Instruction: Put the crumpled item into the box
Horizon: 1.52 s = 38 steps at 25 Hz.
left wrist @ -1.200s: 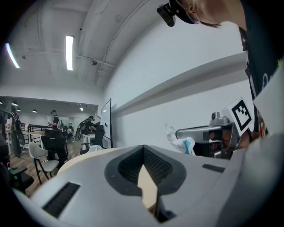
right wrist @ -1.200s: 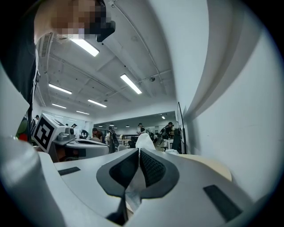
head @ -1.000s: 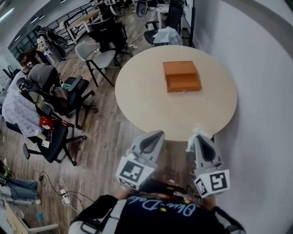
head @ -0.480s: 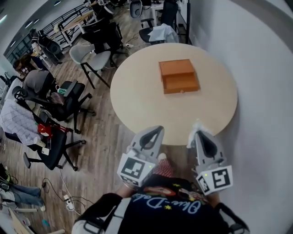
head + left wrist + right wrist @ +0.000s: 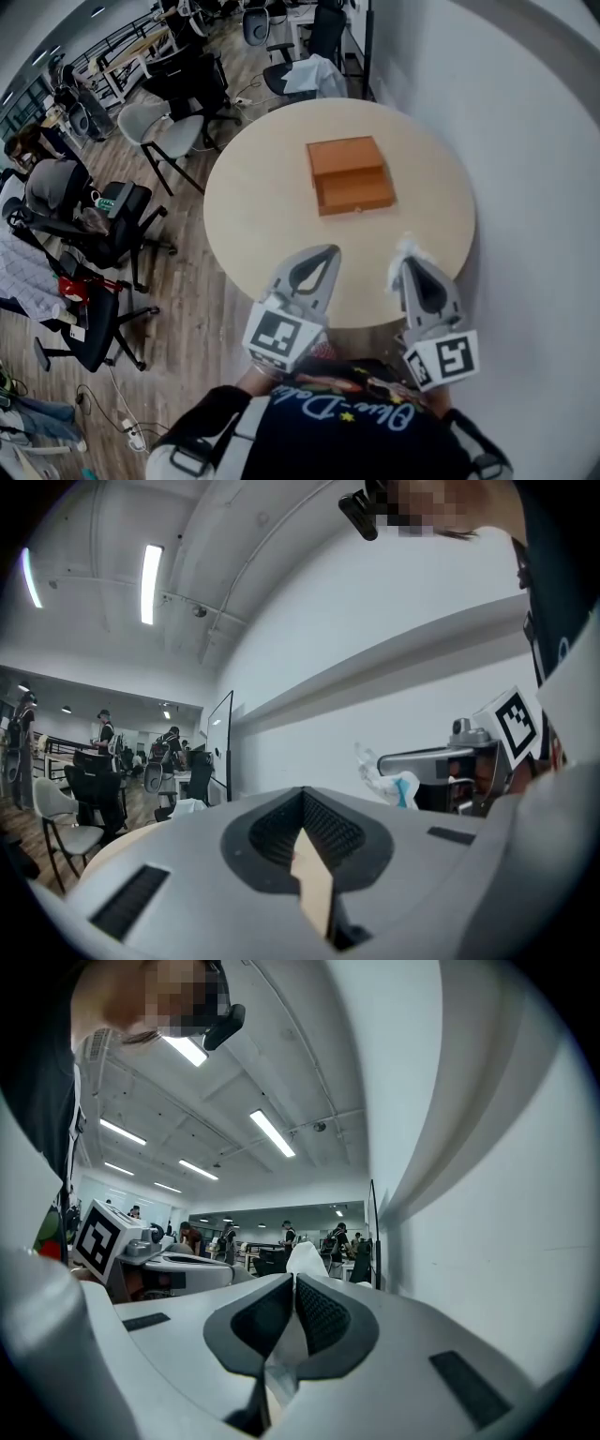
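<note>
A closed orange-brown box [image 5: 349,174] lies on the round beige table [image 5: 253,216], toward its far side. My right gripper [image 5: 409,259] is shut on a crumpled white item [image 5: 406,249] that sticks out past its tips, over the table's near right edge. The same crumpled item [image 5: 306,1258] pokes up between the jaws in the right gripper view, and shows from the side with a bit of blue [image 5: 386,778] in the left gripper view. My left gripper [image 5: 323,257] is shut with nothing in it, over the table's near edge, left of the right one.
A grey wall [image 5: 525,141] curves close along the table's right side. Several office chairs [image 5: 155,122] and desks stand on the wood floor to the left and beyond the table, with people seated at the far left [image 5: 47,183].
The view has moved closer to the table; both grippers now reach over its near edge instead of hanging short of it. The right gripper still holds the crumpled item.
</note>
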### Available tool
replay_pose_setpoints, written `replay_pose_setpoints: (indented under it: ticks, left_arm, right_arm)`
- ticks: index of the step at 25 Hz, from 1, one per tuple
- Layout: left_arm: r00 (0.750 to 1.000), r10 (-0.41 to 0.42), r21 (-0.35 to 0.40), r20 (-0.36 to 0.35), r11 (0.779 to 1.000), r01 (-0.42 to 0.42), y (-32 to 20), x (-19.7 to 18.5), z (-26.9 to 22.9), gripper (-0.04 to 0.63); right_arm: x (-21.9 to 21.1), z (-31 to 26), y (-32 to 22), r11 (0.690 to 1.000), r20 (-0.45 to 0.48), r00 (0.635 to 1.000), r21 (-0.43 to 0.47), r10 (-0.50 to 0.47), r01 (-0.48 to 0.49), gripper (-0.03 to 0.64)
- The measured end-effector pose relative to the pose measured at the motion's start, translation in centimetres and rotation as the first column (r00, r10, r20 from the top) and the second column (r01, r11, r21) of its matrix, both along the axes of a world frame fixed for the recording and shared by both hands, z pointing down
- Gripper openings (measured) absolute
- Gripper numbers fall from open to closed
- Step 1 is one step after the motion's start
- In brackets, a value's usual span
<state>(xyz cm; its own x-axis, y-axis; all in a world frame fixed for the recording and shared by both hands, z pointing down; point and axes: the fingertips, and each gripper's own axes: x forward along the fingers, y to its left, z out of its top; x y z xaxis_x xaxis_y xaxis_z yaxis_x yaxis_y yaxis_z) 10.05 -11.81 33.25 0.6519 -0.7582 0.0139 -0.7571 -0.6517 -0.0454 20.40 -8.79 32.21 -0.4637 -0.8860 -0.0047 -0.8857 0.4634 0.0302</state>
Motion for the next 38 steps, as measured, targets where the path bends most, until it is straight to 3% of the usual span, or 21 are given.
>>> replay_pose_setpoints:
  ticks: [7, 16, 25, 38]
  left_arm:
    - [1.000, -0.022, -0.012, 0.005, 1.000, 0.022, -5.0, -0.9, 0.4, -0.012]
    - [1.000, 0.005, -0.001, 0.001, 1.000, -0.005, -9.1, -2.2, 0.9, -0.012]
    - [1.000, -0.026, -0.014, -0.004, 1.000, 0.026, -11.0, -4.8, 2.5, -0.012]
    - [0.995, -0.100, -0.040, -0.024, 0.994, 0.099, -14.5, -6.2, 3.9, -0.012]
  right_arm:
    - [-0.4, 0.2, -5.0, 1.000, -0.020, 1.000, -0.007, -0.009, 0.009, 0.006]
    - [-0.4, 1.2, -9.8, 0.998, -0.091, 0.995, -0.021, 0.050, -0.052, 0.006]
    - [-3.3, 2.7, -12.4, 0.999, -0.099, 0.995, -0.049, 0.006, -0.011, 0.006]
    - [-4.3, 5.1, -18.1, 0.995, -0.133, 0.990, -0.091, -0.041, 0.029, 0.006]
